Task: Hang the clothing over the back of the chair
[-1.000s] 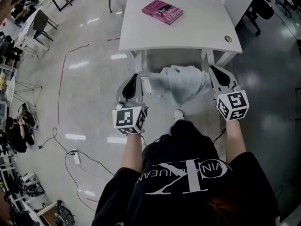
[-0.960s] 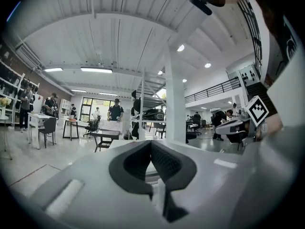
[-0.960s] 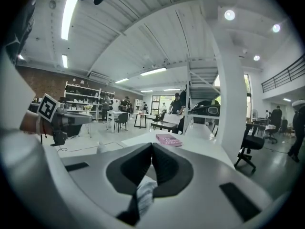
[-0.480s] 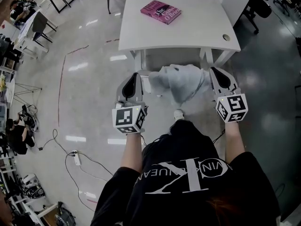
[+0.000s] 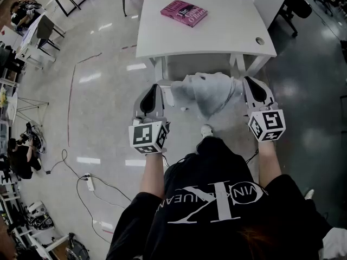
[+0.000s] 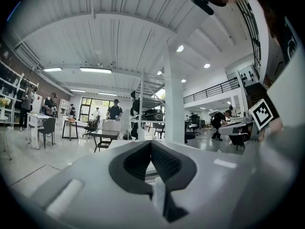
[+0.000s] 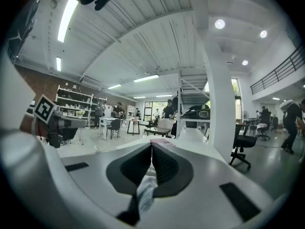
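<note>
A light grey garment (image 5: 209,93) hangs bunched between my two grippers, just in front of the white table (image 5: 217,37). My left gripper (image 5: 156,86) is shut on its left edge, and a strip of pale cloth (image 6: 159,197) shows between the closed jaws. At the garment's right edge my right gripper (image 5: 247,80) is shut too, with cloth (image 7: 145,194) pinched behind the pads. White uprights (image 5: 162,85) stand behind the garment under the table's near edge; I cannot tell whether they belong to a chair or to the table.
A pink book (image 5: 184,12) lies on the table's far left. Cables and a power strip (image 5: 88,182) trail over the floor at lower left. Black chairs (image 5: 47,27) and desks stand at upper left. My own foot (image 5: 206,130) is below the garment.
The right gripper has tipped slightly. The garment stays held between both grippers, and the left gripper has not moved.
</note>
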`<state>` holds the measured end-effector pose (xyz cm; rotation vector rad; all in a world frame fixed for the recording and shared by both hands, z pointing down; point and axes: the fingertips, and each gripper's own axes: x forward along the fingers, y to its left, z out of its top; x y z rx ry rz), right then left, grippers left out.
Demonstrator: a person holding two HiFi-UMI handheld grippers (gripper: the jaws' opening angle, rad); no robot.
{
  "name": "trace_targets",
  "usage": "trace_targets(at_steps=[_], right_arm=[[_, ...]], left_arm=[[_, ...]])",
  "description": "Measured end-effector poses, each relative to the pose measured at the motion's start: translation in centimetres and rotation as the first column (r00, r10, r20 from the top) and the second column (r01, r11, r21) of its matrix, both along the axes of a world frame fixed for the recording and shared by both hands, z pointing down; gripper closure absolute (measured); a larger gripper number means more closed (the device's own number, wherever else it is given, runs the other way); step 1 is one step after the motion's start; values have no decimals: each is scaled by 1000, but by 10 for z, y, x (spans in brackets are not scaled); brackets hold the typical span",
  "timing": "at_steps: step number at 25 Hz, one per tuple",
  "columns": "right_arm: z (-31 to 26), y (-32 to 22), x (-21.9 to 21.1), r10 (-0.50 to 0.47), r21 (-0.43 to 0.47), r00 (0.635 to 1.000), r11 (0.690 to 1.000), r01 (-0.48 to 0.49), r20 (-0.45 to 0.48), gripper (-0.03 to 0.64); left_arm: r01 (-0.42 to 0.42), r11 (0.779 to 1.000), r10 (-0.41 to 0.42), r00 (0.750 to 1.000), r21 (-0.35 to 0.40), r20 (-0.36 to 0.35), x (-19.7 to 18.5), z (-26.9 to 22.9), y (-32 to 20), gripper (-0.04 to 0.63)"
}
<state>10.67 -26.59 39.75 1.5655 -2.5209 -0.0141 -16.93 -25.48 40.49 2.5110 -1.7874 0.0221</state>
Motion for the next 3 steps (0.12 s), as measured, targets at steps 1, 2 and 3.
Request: trace_targets(at_steps=[1, 2, 3], right_arm=[[0, 0, 0, -1, -1, 1000, 1000, 1, 1, 601], [1, 0, -1, -2, -2, 1000, 1000, 2, 2, 601], [1, 0, -1, -3, -4, 1000, 1000, 3, 3, 601]], left_arm=[[1, 1000, -1, 1000, -1, -1, 0, 0, 0, 584], [1, 1000, -1, 1000, -2, -3, -1, 0, 0, 584], [2, 1000, -2, 1000, -3, -4, -1, 0, -1, 584]])
